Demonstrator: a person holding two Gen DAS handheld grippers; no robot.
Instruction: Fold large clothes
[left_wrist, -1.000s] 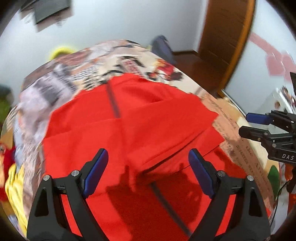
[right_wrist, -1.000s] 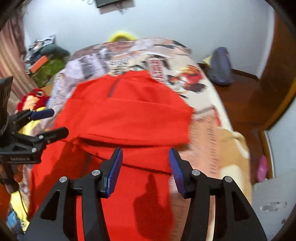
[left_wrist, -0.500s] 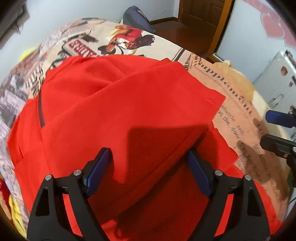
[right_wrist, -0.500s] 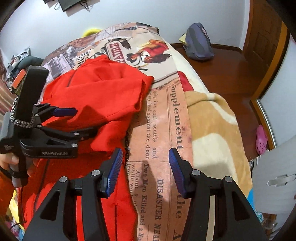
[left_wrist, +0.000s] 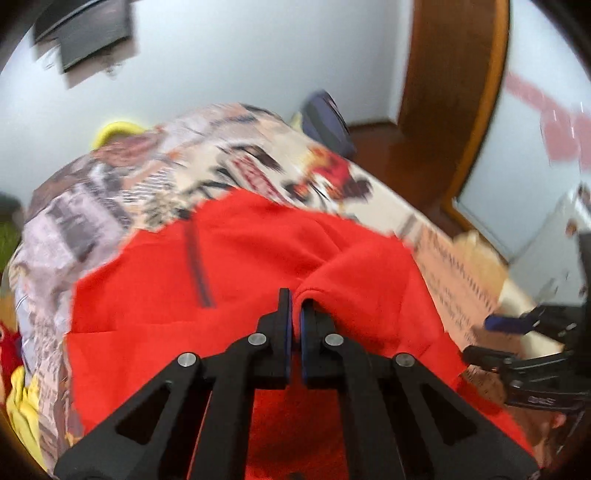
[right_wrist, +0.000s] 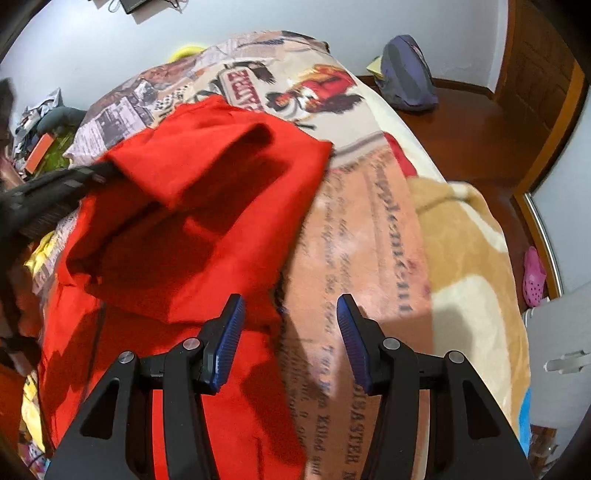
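Red garment (left_wrist: 236, 280) lies spread over a bed blanket (right_wrist: 369, 236) printed with newspaper text and pictures, its upper part folded down on itself so that a doubled flap rises off the layer below. Left gripper (left_wrist: 295, 314) has its two blue-padded jaws pressed together on a raised pinch of the red fabric near the fold, seen in the left wrist view; in the right wrist view the same tool (right_wrist: 55, 188) enters from the left edge, its tips hidden under the lifted flap.

Right gripper (right_wrist: 290, 314) hangs above the garment's right edge with its jaws partly apart and nothing between the pads; one pad stands over red cloth, the other over the printed blanket. It also shows at the right edge of the left wrist view (left_wrist: 491, 339), beside the garment and apart from it.

Off the bed, a blue-grey backpack (right_wrist: 406, 74) sits on the wooden floor (right_wrist: 472, 125) against the wall; whether anything is in it cannot be told. A pink clog (right_wrist: 533, 277) lies on the floor beside the bed's right side. Yellow cloth (left_wrist: 22, 406) shows at the bed's left edge, and a wooden door (left_wrist: 454, 96) stands beyond.
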